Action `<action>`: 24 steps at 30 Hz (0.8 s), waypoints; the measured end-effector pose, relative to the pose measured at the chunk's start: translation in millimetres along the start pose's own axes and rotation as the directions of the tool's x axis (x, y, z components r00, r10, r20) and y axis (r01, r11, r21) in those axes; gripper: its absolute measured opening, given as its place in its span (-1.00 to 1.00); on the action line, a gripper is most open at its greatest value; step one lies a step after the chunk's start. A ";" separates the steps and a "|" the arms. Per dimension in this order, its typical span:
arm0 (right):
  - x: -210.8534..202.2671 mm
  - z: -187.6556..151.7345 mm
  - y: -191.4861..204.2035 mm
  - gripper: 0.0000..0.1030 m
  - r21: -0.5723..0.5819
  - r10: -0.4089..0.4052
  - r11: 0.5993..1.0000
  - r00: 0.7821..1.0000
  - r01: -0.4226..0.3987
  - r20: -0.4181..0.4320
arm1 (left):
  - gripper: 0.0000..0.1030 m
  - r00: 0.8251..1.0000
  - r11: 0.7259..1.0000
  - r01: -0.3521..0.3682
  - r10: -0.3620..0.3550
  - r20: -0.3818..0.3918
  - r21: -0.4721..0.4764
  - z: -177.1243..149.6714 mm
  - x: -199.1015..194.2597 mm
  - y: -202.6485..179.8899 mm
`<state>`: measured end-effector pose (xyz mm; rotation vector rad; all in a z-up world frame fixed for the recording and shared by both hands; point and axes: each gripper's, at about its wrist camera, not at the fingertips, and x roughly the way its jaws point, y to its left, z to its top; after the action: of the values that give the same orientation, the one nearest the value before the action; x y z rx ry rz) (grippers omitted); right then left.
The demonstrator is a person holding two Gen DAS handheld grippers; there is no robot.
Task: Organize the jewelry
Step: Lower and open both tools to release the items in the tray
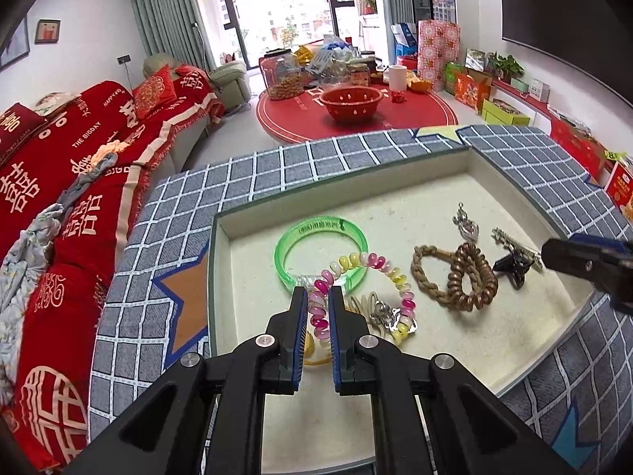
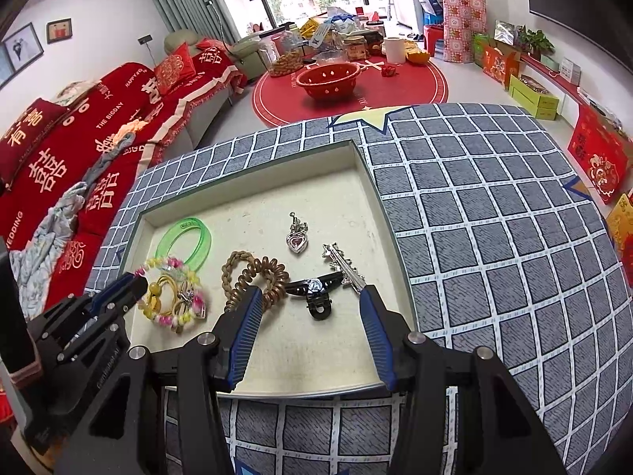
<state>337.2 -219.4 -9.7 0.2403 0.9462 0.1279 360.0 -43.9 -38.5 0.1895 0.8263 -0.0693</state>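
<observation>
The left gripper [image 1: 318, 291] has its jaws clamped on a pink-and-yellow spiral bracelet [image 1: 368, 261] at 6 o'clock in the shallow cream tray [image 1: 510, 182], which rests on a grid-patterned surface [image 2: 494, 217]. The right gripper [image 2: 310, 297] hangs with jaws wide apart over a black hair claw [image 2: 316, 297], a brown coil tie [image 2: 269, 277] at 9 o'clock.

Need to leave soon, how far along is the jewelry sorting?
Early. Nothing looks sorted yet. The left hand-held gripper is shut on the pink-yellow coil bracelet; the right hand-held gripper is open above the black hair claw. Everything lies loose in the tray.
</observation>
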 end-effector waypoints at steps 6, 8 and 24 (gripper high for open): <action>-1.0 -0.2 -0.9 0.07 0.001 0.001 1.000 1.000 -0.001 0.003 | 0.03 1.000 1.000 -0.015 0.015 0.012 -0.018 1.5 -2.7 5.4; -1.6 0.0 -1.0 0.07 0.000 0.000 1.000 1.000 0.000 0.004 | 1.00 0.999 0.998 -0.034 0.036 0.031 -0.043 1.7 -6.1 8.2; -3.3 -4.9 9.9 0.62 -0.061 -0.049 0.997 0.998 0.051 0.034 | 1.00 0.997 0.998 -0.048 0.051 0.061 -0.046 -1.7 -22.4 9.9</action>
<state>331.2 -209.9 -7.3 0.1615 0.9136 0.1066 345.0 -34.2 -21.7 0.1646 0.7600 -0.0104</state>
